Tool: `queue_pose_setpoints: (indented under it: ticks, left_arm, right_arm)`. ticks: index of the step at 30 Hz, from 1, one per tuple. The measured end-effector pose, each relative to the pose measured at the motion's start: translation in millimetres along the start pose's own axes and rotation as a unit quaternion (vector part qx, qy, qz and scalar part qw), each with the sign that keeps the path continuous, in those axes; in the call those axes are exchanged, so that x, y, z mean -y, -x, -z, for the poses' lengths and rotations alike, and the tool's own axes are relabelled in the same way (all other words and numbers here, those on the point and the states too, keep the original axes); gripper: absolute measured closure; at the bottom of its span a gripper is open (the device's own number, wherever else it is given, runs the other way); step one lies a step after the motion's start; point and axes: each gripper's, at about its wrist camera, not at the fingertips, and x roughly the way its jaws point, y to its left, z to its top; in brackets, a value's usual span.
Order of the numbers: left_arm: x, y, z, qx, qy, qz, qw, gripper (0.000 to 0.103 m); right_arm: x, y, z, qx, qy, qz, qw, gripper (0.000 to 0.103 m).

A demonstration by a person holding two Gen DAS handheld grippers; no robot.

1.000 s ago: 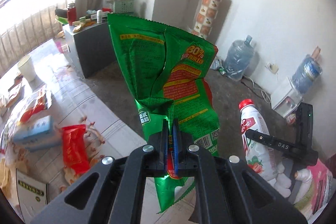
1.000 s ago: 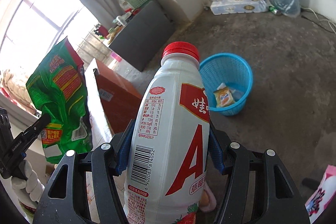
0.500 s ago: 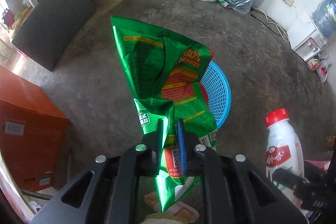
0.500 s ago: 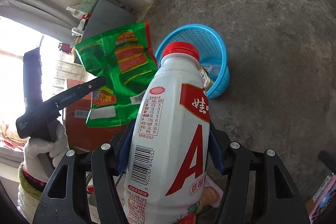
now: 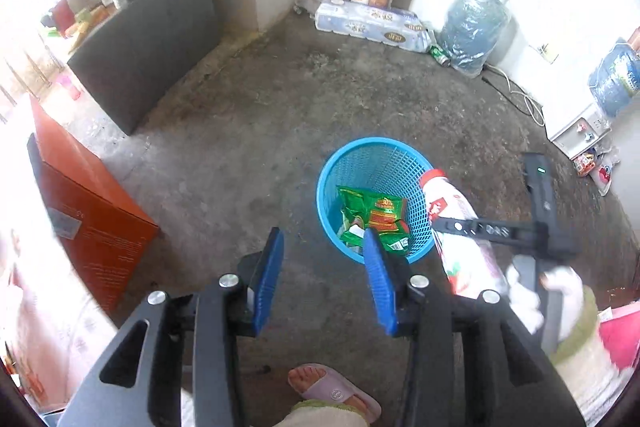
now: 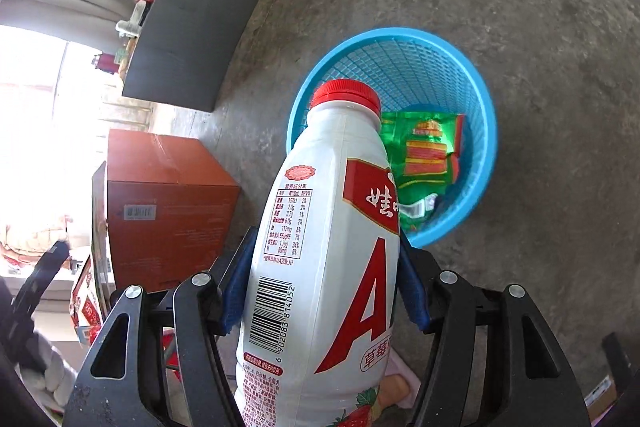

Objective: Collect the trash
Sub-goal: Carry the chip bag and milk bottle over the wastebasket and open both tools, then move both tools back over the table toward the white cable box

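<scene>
A blue mesh waste basket [image 5: 352,159] stands on the concrete floor; it also shows in the right wrist view [image 6: 472,75]. A green snack bag [image 5: 372,217] lies inside it, seen too in the right wrist view [image 6: 424,155]. My left gripper [image 5: 322,251] is open and empty, above the floor just left of the basket. My right gripper [image 6: 324,279] is shut on a white milk bottle [image 6: 328,247] with a red cap, held at the basket's near rim; the bottle shows in the left wrist view [image 5: 456,219].
An orange cardboard box [image 5: 92,223] stands at the left. A grey cabinet [image 5: 148,43] with clutter on top is at the back left. Tissue rolls [image 5: 368,23] and water jugs [image 5: 472,27] line the far wall. A slippered foot [image 5: 332,389] is below my left gripper.
My left gripper has opened and let go of the green snack bag, which now lies in the basket. My right gripper has carried the bottle closer to the basket.
</scene>
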Motion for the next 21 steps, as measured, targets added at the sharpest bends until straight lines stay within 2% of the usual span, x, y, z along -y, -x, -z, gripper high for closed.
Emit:
queue_pose_setpoints:
  ticks: [1,3,4,7,10,14,21]
  left_arm:
    - [-8.7,17.3,6.8,0.010,0.004,-0.003,0.9999,0.057]
    - [-26.2,48.1,21.5,0.033,0.024,-0.011,0.9991,0.051]
    - [-37.2,63.1,31.6,0.042,0.036,-0.011,0.9984,0.051]
    - [-66.7,98.7,61.9,0.060,0.081,-0.010,0.9949,0.050]
    - [-89.8,126.4,91.7,0.071,0.113,-0.019,0.9908,0.049]
    - [-111.5,152.5,127.8,0.083,0.148,-0.031,0.9850,0.049]
    - [-130.7,195.3,180.1,0.124,0.199,-0.021,0.9718,0.049]
  right_arm:
    - [0.0,-11.7,-10.3,-0.008,-0.006,0.006,1.000,0.042]
    - [3.2,-37.3,-28.5,-0.025,-0.018,0.003,1.000,0.033]
    - [6.5,-49.1,-34.0,-0.034,-0.028,0.002,0.999,0.033]
    - [12.8,-71.6,-35.2,-0.056,-0.061,0.001,0.997,0.033]
    - [7.4,-76.1,-21.2,-0.064,-0.059,-0.009,0.996,0.033]
    - [-5.3,-58.4,2.5,-0.058,-0.039,-0.014,0.997,0.033]
    - [-23.5,8.8,49.4,-0.021,0.005,-0.007,1.000,0.033]
